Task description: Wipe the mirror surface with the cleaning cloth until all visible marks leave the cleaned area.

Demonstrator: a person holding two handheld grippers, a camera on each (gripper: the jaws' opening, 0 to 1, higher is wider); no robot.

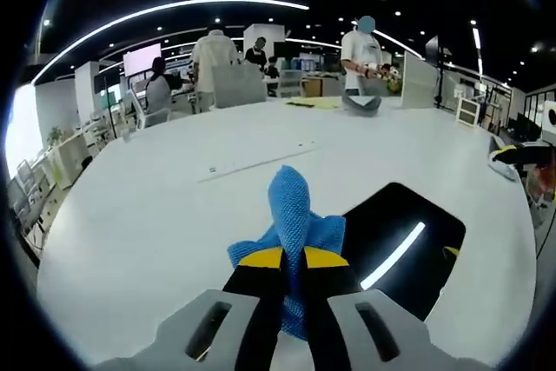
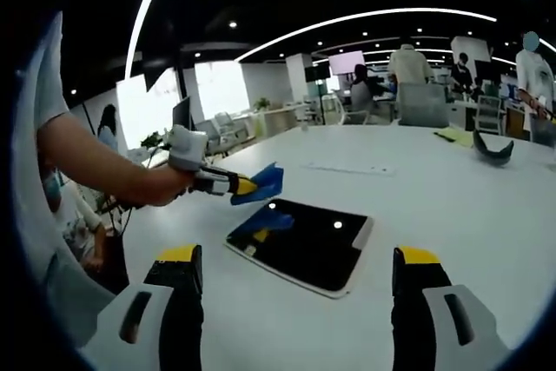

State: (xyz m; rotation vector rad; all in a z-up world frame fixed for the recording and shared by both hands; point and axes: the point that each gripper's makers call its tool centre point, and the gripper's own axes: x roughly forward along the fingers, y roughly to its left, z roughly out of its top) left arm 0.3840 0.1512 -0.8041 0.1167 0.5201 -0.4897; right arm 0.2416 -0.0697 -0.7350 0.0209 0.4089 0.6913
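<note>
A blue cleaning cloth (image 1: 294,215) is pinched in my left gripper (image 1: 293,259), whose yellow-tipped jaws are closed on its lower part. The cloth hangs just above the near-left edge of the dark mirror (image 1: 404,245), which lies flat on the white table (image 1: 156,215). In the right gripper view the mirror (image 2: 304,245) lies ahead, reflecting ceiling lights and the cloth. The left gripper (image 2: 239,186), held by a person's hand, carries the cloth (image 2: 261,182) over the mirror's far-left corner. My right gripper (image 2: 300,271) stands open near the mirror's front edge, its jaws wide apart and empty.
A thin white strip (image 1: 256,161) lies on the table beyond the cloth. A dark curved object (image 2: 493,150) and yellow sheets (image 2: 459,135) sit at the far side. Chairs and several people stand behind the table. The person's arm (image 2: 95,162) reaches in from the left.
</note>
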